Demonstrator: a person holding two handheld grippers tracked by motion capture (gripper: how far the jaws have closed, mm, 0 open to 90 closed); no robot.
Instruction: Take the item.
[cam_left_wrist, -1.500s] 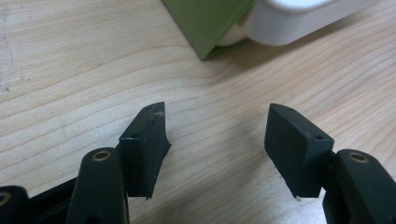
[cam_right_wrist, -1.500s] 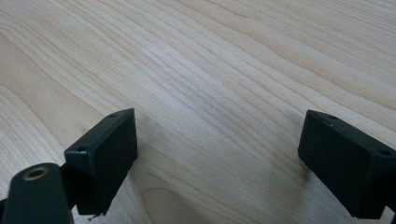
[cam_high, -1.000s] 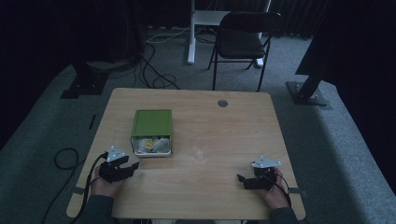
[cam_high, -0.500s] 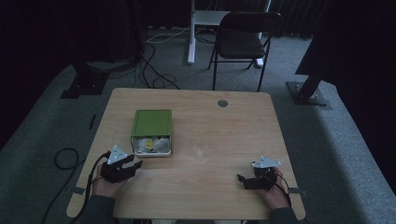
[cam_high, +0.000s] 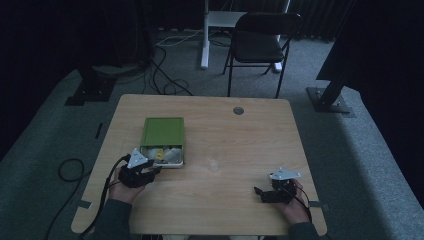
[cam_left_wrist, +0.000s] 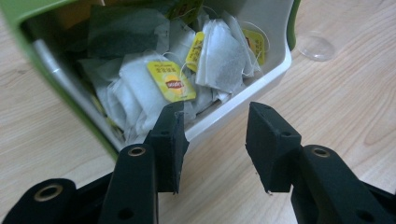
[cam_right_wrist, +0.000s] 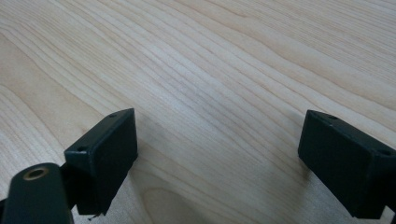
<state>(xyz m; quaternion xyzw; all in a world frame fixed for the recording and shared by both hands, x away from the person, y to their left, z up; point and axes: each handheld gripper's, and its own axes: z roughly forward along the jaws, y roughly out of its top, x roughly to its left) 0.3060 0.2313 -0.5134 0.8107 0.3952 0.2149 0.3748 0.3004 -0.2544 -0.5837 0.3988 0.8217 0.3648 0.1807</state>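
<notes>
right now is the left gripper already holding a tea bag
No, the left gripper is open with nothing between its jaws, just short of the tea bags in the green box.

The table (cam_right_wrist: 224, 60) is pale, smooth, matt wood grain. The green box (cam_high: 162, 131) looks like smooth plastic with a glossy white inside. The tea bags (cam_left_wrist: 219, 58) are thin paper with glossy yellow tags.

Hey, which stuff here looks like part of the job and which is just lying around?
Likely in use:
green box, open at the near end
tea bags inside it
left gripper, jaws open at the box
clear cup beside the box

Just around:
right gripper, open over bare table
chair
floor cables
</notes>
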